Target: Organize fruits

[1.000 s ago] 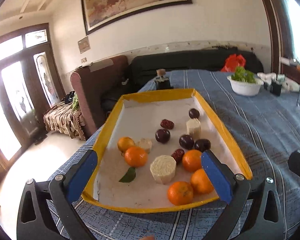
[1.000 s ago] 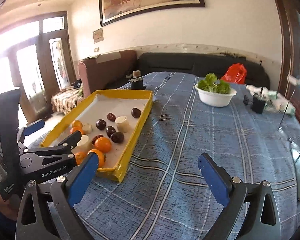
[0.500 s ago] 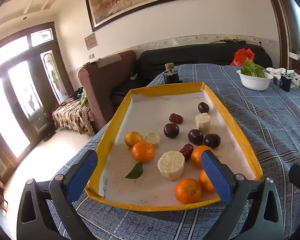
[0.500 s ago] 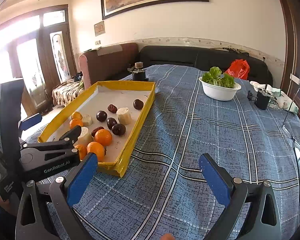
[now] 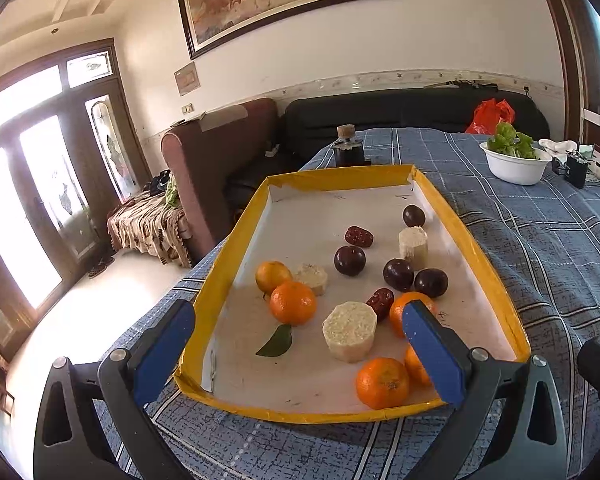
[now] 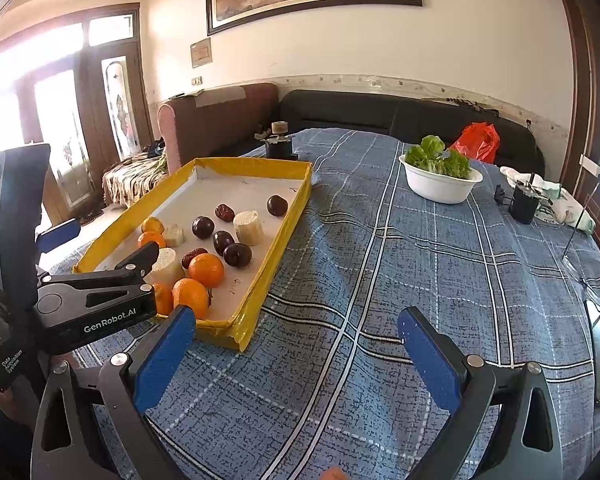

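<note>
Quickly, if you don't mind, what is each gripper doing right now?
Left gripper: open, holding nothing, poised at the near end of the yellow tray.
Right gripper: open, holding nothing, over the blue tablecloth.

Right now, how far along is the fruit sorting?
Nothing looks done: oranges, dark plums, red dates and pale cut chunks lie mixed in the yellow tray. Nothing in hand: left gripper and right gripper are open and empty. All grouping remains.
</note>
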Motion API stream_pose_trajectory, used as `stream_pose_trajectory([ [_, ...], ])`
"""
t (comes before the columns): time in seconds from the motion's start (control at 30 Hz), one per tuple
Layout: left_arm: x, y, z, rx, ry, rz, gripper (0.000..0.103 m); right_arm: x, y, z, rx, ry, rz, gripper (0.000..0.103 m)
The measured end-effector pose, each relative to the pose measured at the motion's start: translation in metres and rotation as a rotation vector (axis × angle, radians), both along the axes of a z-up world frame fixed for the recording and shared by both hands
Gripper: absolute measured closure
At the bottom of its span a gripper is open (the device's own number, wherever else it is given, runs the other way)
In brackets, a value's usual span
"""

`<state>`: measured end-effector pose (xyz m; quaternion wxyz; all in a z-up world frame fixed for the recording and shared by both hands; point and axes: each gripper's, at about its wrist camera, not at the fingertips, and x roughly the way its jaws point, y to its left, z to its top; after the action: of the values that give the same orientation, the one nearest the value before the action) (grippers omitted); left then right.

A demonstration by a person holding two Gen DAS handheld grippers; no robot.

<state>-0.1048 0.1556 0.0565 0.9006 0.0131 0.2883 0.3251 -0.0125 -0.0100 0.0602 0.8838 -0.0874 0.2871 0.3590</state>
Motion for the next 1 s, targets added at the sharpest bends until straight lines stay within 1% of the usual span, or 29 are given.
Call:
stream_pose_trajectory([
  [0.53, 0.0004, -0.0002, -0.0001, -0.002, 0.001, 0.0, 0.0, -0.0011, 0.0001, 0.0005, -0.003, -0.007, -0.001, 0.0],
  [1.0, 0.0025, 0.0031, -0.0018, -0.027, 0.003, -0.002, 0.0, -0.0006, -0.0003, 0.001, -0.003, -0.011, -0.003, 0.0],
])
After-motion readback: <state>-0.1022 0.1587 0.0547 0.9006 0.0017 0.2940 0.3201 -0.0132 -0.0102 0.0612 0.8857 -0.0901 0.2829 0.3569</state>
